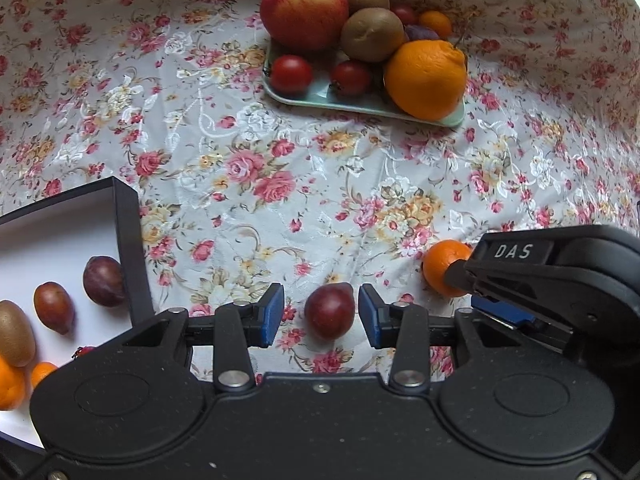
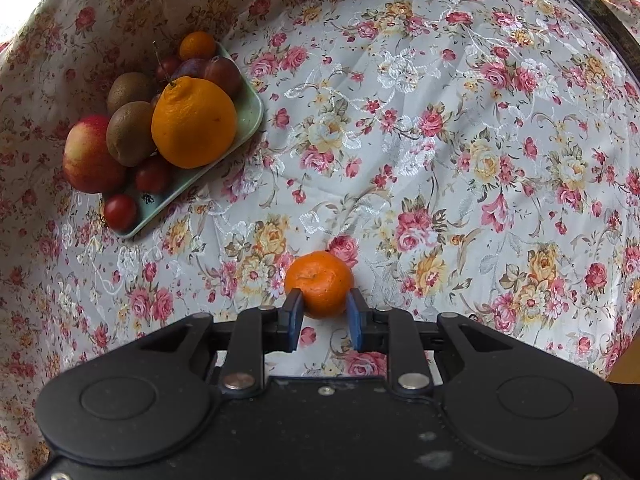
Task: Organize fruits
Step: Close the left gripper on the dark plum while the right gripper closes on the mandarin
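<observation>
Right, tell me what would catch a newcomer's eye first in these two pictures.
First the heaped green tray at the far side of the floral tablecloth, dominated by a big orange and an apple. Then the near action: the right gripper pinching a small mandarin, and the left gripper open around a dark plum on the cloth.

The green tray (image 1: pixel 448 118) holds one apple (image 1: pixel 304 10), two kiwis (image 1: pixel 372 34), one large orange (image 1: pixel 426 78), one small mandarin (image 1: pixel 435 23), two cherry tomatoes (image 1: pixel 291 73) at its near edge, and perhaps two plums (image 2: pixel 224 74). On the floral tablecloth (image 1: pixel 240 168) lie one mandarin (image 2: pixel 319 282) and one plum (image 1: pixel 330 310).
</observation>
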